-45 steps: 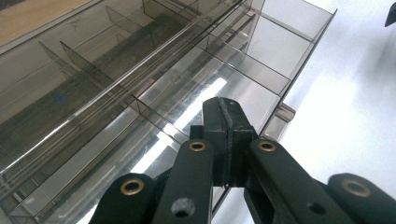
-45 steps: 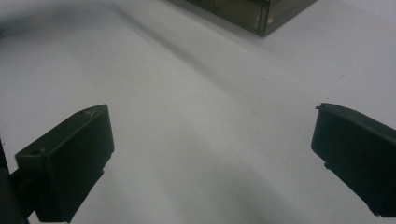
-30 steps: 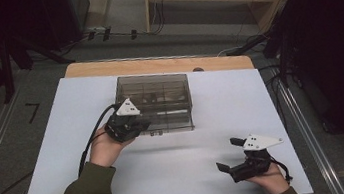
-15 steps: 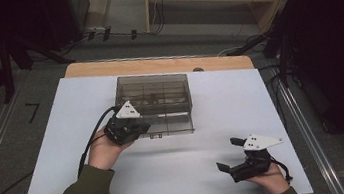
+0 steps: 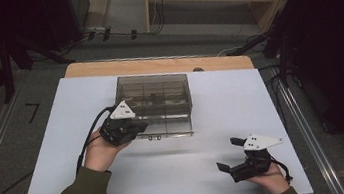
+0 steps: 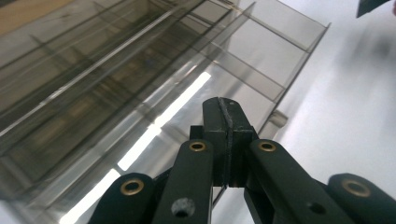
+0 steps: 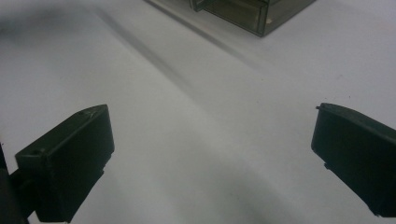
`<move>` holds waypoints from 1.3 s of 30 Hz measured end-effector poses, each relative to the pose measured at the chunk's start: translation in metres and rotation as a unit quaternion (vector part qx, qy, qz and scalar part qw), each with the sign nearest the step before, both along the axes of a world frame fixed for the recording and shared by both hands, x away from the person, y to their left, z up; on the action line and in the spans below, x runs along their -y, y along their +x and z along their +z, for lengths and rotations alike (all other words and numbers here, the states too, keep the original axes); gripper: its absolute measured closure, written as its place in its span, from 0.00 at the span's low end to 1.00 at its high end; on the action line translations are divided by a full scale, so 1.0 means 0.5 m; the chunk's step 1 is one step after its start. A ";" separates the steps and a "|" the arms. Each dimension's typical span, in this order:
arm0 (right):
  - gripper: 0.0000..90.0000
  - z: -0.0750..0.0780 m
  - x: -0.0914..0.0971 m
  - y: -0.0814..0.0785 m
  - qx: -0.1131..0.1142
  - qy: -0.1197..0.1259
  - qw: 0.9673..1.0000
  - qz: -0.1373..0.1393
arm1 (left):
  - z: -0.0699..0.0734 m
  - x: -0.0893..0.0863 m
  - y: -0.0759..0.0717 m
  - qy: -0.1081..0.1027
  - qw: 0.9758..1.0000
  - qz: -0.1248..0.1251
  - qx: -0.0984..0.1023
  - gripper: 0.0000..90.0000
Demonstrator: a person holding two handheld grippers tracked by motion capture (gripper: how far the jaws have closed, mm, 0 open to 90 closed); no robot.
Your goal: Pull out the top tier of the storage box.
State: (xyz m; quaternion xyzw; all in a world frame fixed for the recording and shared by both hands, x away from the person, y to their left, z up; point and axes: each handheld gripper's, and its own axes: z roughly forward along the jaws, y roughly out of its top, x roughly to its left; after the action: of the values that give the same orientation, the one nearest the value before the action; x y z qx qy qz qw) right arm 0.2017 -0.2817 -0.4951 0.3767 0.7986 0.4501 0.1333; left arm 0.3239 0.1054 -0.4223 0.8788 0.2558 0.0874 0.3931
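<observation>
A smoky clear plastic organizer box [image 5: 155, 96] with inner dividers stands at the middle back of the white table top [image 5: 57, 162]. Its thin clear lid [image 5: 169, 132] juts out at the box's near side. My left gripper [image 5: 141, 126] is at the box's near left corner, held in a hand with a green sleeve. In the left gripper view its jaws [image 6: 225, 105] are pressed together right over the clear plastic [image 6: 140, 70]; I see nothing between them. My right gripper [image 5: 230, 154] rests near the front right, jaws wide apart over bare table [image 7: 212, 154].
A wooden strip [image 5: 155, 65] borders the table's far edge. The left gripper's black cable [image 5: 89, 138] loops over the table by the left hand. Floor, rails and dark furniture surround the table. A corner of the box [image 7: 252, 14] sits far ahead of the right jaws.
</observation>
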 end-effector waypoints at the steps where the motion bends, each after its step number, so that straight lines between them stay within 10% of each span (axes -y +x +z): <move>1: 0.00 0.000 0.000 0.000 0.000 0.000 1.000 0.000 | 0.000 -0.004 0.001 0.002 1.000 0.002 -0.001 1.00; 22: 0.00 0.000 0.000 0.000 0.000 0.000 1.000 0.000 | -0.014 -0.012 -0.001 0.003 1.000 0.002 -0.025 1.00; 39: 0.00 0.001 0.000 -0.001 -0.001 0.001 1.000 0.001 | 0.003 -0.029 -0.014 -0.025 1.000 0.000 -0.001 0.93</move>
State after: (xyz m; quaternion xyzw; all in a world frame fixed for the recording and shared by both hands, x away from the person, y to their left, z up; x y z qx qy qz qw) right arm 0.2012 -0.2817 -0.4947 0.3760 0.7989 0.4505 0.1316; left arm 0.3168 0.1197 -0.4209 0.8689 0.2583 0.0799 0.4145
